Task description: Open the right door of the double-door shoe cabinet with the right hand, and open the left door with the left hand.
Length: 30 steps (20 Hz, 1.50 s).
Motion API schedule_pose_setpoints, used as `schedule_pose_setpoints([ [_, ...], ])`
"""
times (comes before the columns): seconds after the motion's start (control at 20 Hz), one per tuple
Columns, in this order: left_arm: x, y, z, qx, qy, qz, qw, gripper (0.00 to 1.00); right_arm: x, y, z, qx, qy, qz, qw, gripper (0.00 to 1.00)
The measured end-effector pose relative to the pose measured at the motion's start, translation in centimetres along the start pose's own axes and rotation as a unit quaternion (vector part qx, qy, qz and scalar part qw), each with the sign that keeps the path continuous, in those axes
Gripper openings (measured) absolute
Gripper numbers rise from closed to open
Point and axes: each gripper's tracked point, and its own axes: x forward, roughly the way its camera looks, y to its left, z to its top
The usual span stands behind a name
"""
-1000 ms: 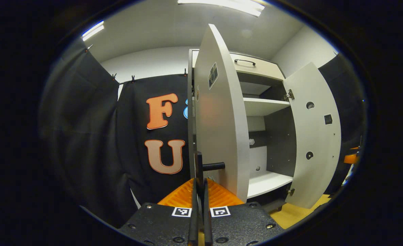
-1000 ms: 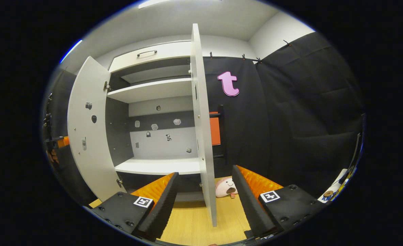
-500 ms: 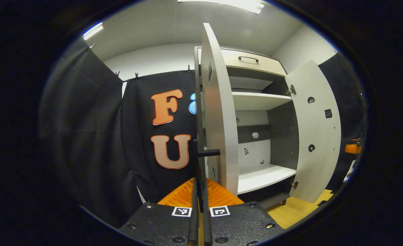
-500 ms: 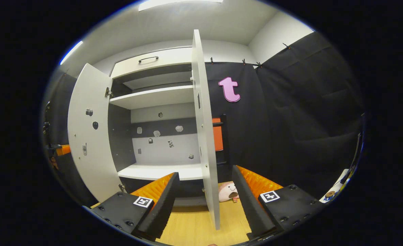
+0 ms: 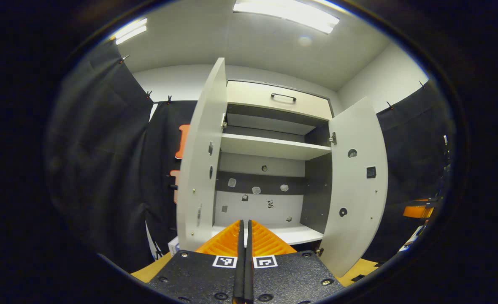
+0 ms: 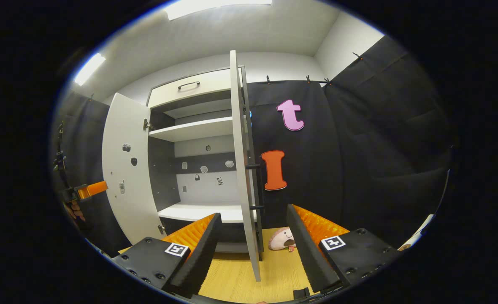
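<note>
The white shoe cabinet [image 5: 274, 145] stands with both doors swung wide. In the left gripper view the left door [image 5: 199, 164] and the right door [image 5: 356, 185] flank the bare shelves. My left gripper [image 5: 244, 226] is shut with nothing between its fingers, a short way back from the cabinet. In the right gripper view the right door [image 6: 240, 169] is seen edge-on, its black handle [image 6: 258, 185] on the outer side. My right gripper [image 6: 253, 213] is open and holds nothing, its fingers either side of the door's edge but nearer than it. The left gripper [image 6: 92, 189] shows at the far left with a hand [image 6: 74, 210].
A top drawer [image 5: 280, 99] with a black handle sits above the doors. A pink plush toy [image 6: 283, 239] lies on the wooden floor [image 6: 232, 278] beside the right door. A small white box [image 5: 173, 245] sits low by the left door.
My left gripper has let go of the left door's handle and drawn back to face the cabinet. The left door now stands fully open. The right gripper has shifted slightly, still open.
</note>
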Motion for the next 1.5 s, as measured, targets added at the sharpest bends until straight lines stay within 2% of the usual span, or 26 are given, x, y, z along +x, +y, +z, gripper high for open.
schedule_pose_setpoints([
  [0.1, -0.5, -2.6, -1.2, -0.002, 0.006, 0.009, 1.0, 0.01, -1.0, -0.7, 0.1, 0.0, 0.003, 0.012, 1.0, 0.88],
  [0.15, -0.5, -3.9, -1.7, 0.001, 0.008, 0.01, 1.0, 0.08, -1.5, -1.3, 0.1, -0.003, 0.003, 0.013, 1.0, 0.98],
  [0.2, -0.6, -5.2, -2.0, 0.006, 0.009, 0.008, 1.0, 0.07, -1.8, -1.8, 0.2, -0.006, 0.001, 0.012, 1.0, 0.88],
  [0.25, -0.7, -6.4, -2.3, 0.014, 0.011, 0.006, 1.0, 0.16, -2.4, -2.3, 0.2, -0.008, -0.001, 0.01, 1.0, 0.98],
  [0.4, -0.9, -8.8, -2.6, 0.045, 0.012, 0.006, 0.999, 0.33, -3.5, -3.0, 0.2, 0.003, -0.007, 0.013, 1.0, 0.98],
  [0.45, -0.9, -9.4, -2.6, 0.057, 0.009, 0.003, 0.998, 0.43, -3.8, -3.4, 0.2, 0.006, -0.009, 0.013, 1.0, 0.88],
  [0.5, -1.0, -10.0, -2.5, 0.062, 0.006, -0.001, 0.998, 0.51, -3.9, -3.7, 0.2, 0.006, -0.012, 0.011, 1.0, 0.98],
  [0.55, -0.8, -10.7, -2.6, 0.061, 0.006, -0.006, 0.998, 0.7, -4.0, -4.1, 0.2, 0.004, -0.013, 0.007, 1.0, 0.98],
  [0.6, -0.6, -11.3, -2.8, 0.056, 0.008, -0.011, 0.998, 0.82, -4.0, -4.5, -0.1, 0.003, -0.011, 0.003, 1.0, 0.98],
  [0.65, -0.6, -11.6, -3.1, 0.048, 0.011, -0.015, 0.999, 0.99, -4.1, -4.5, -0.1, 0.004, -0.01, 0.002, 1.0, 0.98],
  [0.75, -0.5, -12.2, -3.4, 0.033, 0.013, -0.02, 0.999, 0.96, -4.1, -4.3, -0.2, 0.006, -0.01, 0.005, 1.0, 0.98],
  [0.9, -0.2, -12.1, -3.7, 0.018, 0.009, -0.022, 1.0, 0.96, -3.6, -4.5, -0.1, -0.001, -0.013, -0.003, 1.0, 0.98],
  [0.95, -0.2, -11.9, -3.7, 0.013, 0.008, -0.021, 1.0, 0.99, -3.4, -4.3, -0.2, -0.001, -0.013, -0.004, 1.0, 0.98],
  [1.0, -0.1, -11.8, -3.8, 0.007, 0.009, -0.021, 1.0, 0.96, -3.1, -4.1, -0.4, 0.001, -0.011, -0.002, 1.0, 0.98],
  [1.05, 0.2, -11.8, -4.1, 0.004, 0.011, -0.023, 1.0, 0.97, -3.0, -3.8, -0.5, 0.005, -0.008, 0.002, 1.0, 0.98],
  [1.45, 0.9, -8.7, -5.0, 0.0, 0.023, 0.005, 1.0, 0.95, -0.9, -2.4, -0.6, 0.006, 0.0, 0.014, 1.0, 0.98],
  [1.5, 1.0, -8.4, -4.9, 0.001, 0.02, 0.009, 1.0, 0.96, -0.9, -2.4, -0.6, 0.006, -0.002, 0.013, 1.0, 0.88],
])
